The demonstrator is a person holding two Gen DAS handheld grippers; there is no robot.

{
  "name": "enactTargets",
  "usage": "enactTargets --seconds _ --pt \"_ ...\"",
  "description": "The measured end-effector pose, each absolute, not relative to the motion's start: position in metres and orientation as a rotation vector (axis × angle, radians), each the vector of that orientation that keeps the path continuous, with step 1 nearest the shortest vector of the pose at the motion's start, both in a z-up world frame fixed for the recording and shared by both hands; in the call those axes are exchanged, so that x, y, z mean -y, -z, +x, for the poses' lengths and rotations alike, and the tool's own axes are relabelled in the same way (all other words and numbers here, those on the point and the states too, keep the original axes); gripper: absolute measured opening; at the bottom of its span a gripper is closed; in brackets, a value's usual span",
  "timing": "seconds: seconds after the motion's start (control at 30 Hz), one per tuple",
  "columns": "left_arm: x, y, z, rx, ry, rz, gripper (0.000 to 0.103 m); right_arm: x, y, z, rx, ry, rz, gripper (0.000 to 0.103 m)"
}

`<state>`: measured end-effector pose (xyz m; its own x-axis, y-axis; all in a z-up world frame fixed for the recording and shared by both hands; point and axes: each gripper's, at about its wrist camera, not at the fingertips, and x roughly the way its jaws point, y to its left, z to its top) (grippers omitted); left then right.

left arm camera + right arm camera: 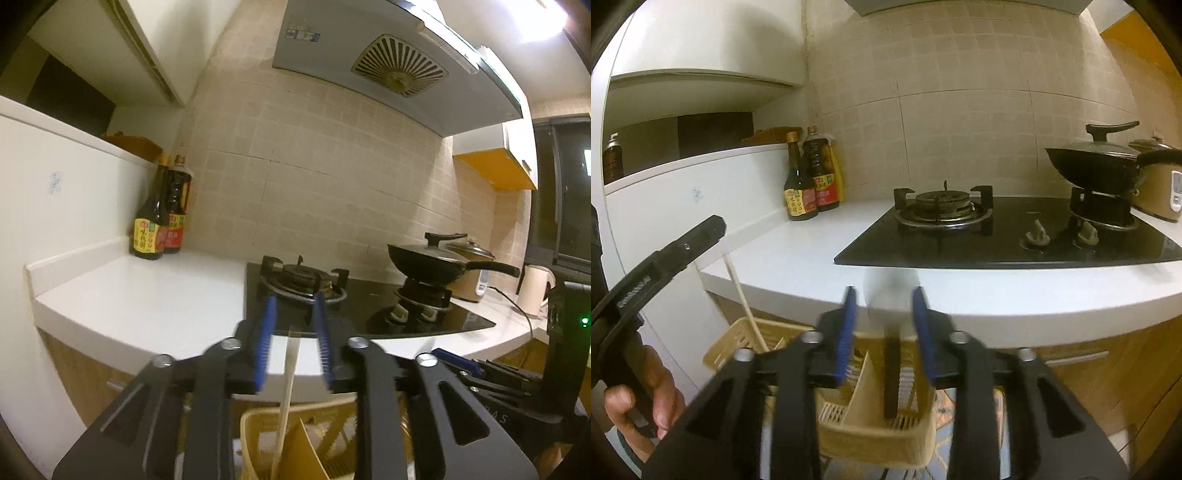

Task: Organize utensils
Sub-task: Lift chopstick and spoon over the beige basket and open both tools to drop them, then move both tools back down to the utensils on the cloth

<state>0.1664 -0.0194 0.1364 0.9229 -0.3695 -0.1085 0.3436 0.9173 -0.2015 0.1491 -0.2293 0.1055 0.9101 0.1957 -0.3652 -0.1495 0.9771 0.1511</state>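
A beige slotted utensil holder (871, 435) with an inner divider sits below the counter edge; it also shows in the left wrist view (314, 446). A thin white utensil handle (288, 387) stands in it between the open fingers of my left gripper (293, 325), and it shows leaning at the left in the right wrist view (746, 306). A white spatula (890, 295) with a black handle stands upright in the holder, between the fingers of my right gripper (886, 306), which do not touch it.
The white counter (147, 295) carries a black gas hob (1015, 236), a covered black pan (1100, 162), sauce bottles (809, 184), a rice cooker (1163, 188) and a kettle (533, 291). Wooden cabinet fronts (1108, 369) lie below. My left gripper's body (653, 266) shows at the left.
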Motion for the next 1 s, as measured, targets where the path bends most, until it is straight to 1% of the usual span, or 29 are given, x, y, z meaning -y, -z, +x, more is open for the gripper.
enactTargets --seconds 0.03,0.1,0.2,0.33,0.5,0.7,0.77,0.8,0.9,1.0 --pt "0.018 -0.137 0.163 -0.152 0.372 -0.182 0.03 0.231 -0.106 0.144 -0.394 -0.177 0.122 0.031" --pt "0.014 -0.138 0.152 -0.174 0.38 -0.187 0.032 0.233 -0.109 0.135 -0.404 -0.182 0.133 0.031" --pt "0.007 -0.14 0.138 -0.223 0.396 -0.201 0.043 0.236 -0.116 0.117 -0.425 -0.184 0.137 0.031" --pt "-0.001 -0.138 0.122 -0.376 0.435 -0.211 0.044 0.236 -0.123 0.095 -0.498 -0.187 0.122 0.031" --pt "0.006 -0.114 0.108 -0.618 0.486 -0.134 0.044 0.229 -0.11 0.073 -0.692 -0.202 0.085 0.031" --pt "0.012 -0.057 0.096 -0.87 0.491 -0.01 0.042 0.218 -0.07 0.056 -0.93 -0.242 0.072 0.031" --pt "0.013 -0.04 0.095 -0.935 0.492 0.015 0.036 0.215 -0.056 0.053 -0.998 -0.253 0.083 0.031" --pt "0.013 -0.029 0.096 -0.98 0.499 0.024 0.032 0.214 -0.052 0.052 -1.017 -0.258 0.085 0.031" --pt "0.014 -0.008 0.096 -1.051 0.492 0.064 0.031 0.212 -0.035 0.049 -1.08 -0.247 0.071 0.031" --pt "0.019 0.005 0.094 -1.079 0.479 0.108 0.024 0.212 -0.021 0.046 -1.119 -0.243 0.067 0.031"
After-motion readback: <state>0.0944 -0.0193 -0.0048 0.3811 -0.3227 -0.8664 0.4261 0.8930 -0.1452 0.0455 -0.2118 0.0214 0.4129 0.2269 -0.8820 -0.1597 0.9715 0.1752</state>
